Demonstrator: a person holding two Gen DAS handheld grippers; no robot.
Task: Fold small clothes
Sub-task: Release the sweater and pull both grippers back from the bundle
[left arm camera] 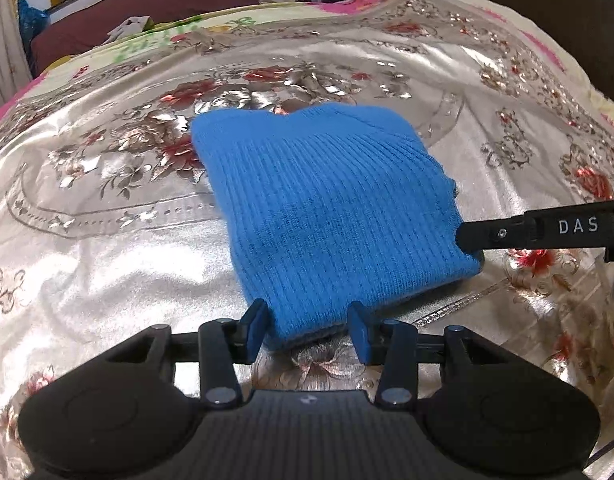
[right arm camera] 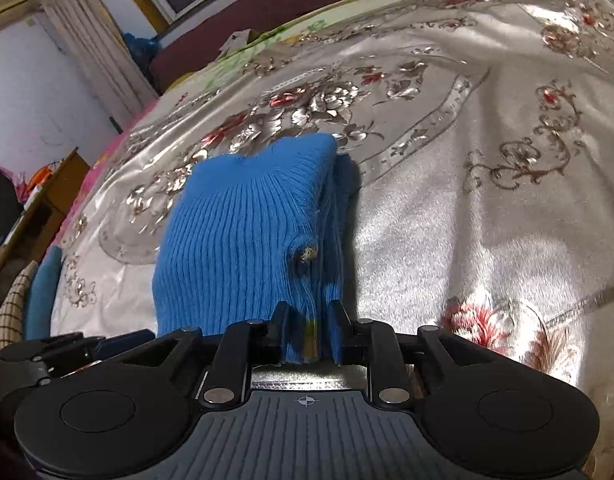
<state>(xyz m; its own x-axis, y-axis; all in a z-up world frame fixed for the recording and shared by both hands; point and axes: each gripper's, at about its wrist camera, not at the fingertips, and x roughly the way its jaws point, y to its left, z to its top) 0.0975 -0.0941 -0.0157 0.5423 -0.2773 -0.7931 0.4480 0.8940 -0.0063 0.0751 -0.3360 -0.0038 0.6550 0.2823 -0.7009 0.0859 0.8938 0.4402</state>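
Note:
A blue ribbed knit garment (left arm camera: 331, 208) lies folded on the shiny floral bedspread (left arm camera: 107, 264). In the left wrist view its near corner sits between the fingers of my left gripper (left arm camera: 307, 326), which touch it on both sides, and the corner's edge is slightly raised. My right gripper (left arm camera: 465, 240) reaches in from the right onto the garment's right edge. In the right wrist view the garment (right arm camera: 243, 224) shows stacked layers and a small brownish spot. Its near edge is bunched between the narrow jaws of my right gripper (right arm camera: 311, 322). Part of the left gripper (right arm camera: 107, 346) shows at lower left.
The bedspread (right arm camera: 487, 220) spreads wide to the right of and beyond the garment. A dark red headboard (left arm camera: 147, 12) and a window stand at the far end. A wooden desk (right arm camera: 47, 200) and striped and blue cushions (right arm camera: 31, 300) stand off the bed's left side.

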